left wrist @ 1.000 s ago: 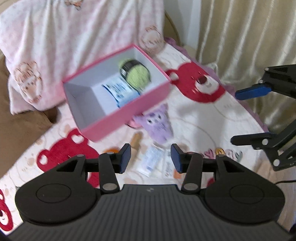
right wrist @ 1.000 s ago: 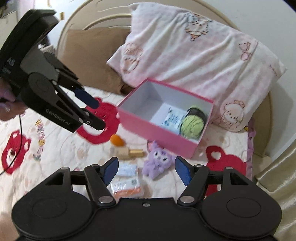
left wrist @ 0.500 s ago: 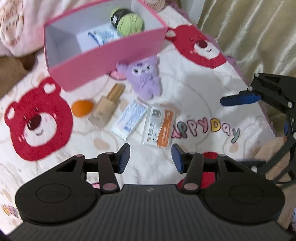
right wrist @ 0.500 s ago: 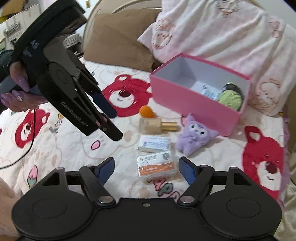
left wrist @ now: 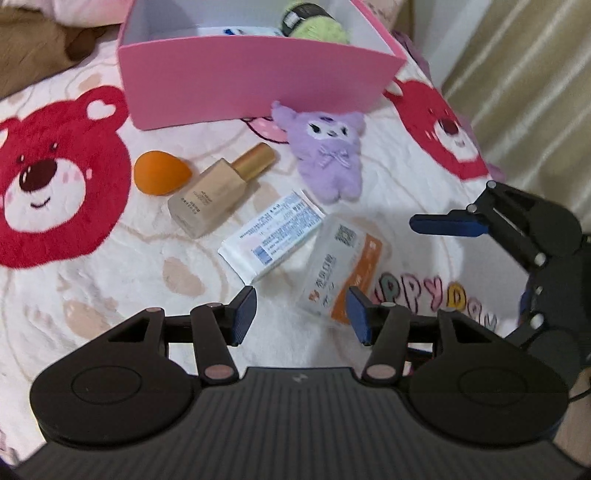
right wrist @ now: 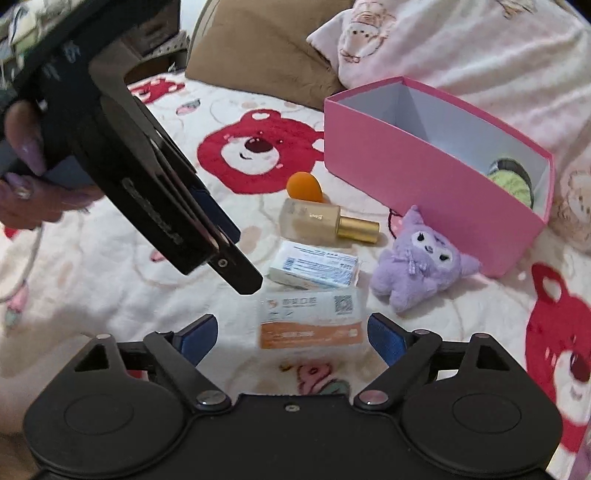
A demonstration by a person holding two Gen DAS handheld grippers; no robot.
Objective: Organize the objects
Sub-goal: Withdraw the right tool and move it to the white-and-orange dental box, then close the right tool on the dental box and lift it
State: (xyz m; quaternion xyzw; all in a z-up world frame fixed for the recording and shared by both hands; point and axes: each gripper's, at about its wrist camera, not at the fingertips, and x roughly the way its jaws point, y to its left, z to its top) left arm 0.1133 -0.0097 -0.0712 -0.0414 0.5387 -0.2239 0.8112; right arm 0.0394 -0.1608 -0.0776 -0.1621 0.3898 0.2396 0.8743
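Observation:
An orange-and-white pack (right wrist: 310, 321) lies on the bear-print bedspread, just ahead of my right gripper (right wrist: 291, 338). Its jaws are opening and nothing touches the pads. My left gripper (left wrist: 302, 314) hovers over the same pack (left wrist: 343, 273), jaws opening and empty. Beyond lie a white-and-blue pack (left wrist: 271, 236), a beige bottle with a gold cap (left wrist: 218, 195), an orange sponge (left wrist: 160, 177) and a purple plush (left wrist: 328, 155). The pink box (left wrist: 255, 74) behind holds a green yarn ball (left wrist: 317, 26) and a packet.
A pink pillow (right wrist: 461, 40) and a brown cushion (right wrist: 258, 48) lie behind the box. Curtains (left wrist: 517, 74) hang at the bed's right edge. A hand (right wrist: 26, 184) holds the left gripper (right wrist: 236, 254), close over the packs. The right gripper (left wrist: 480, 266) reaches in from the right.
Both grippers have come down toward the bedspread, so the loose items look larger and nearer. The right jaws have spread much wider; the left jaws have widened slightly.

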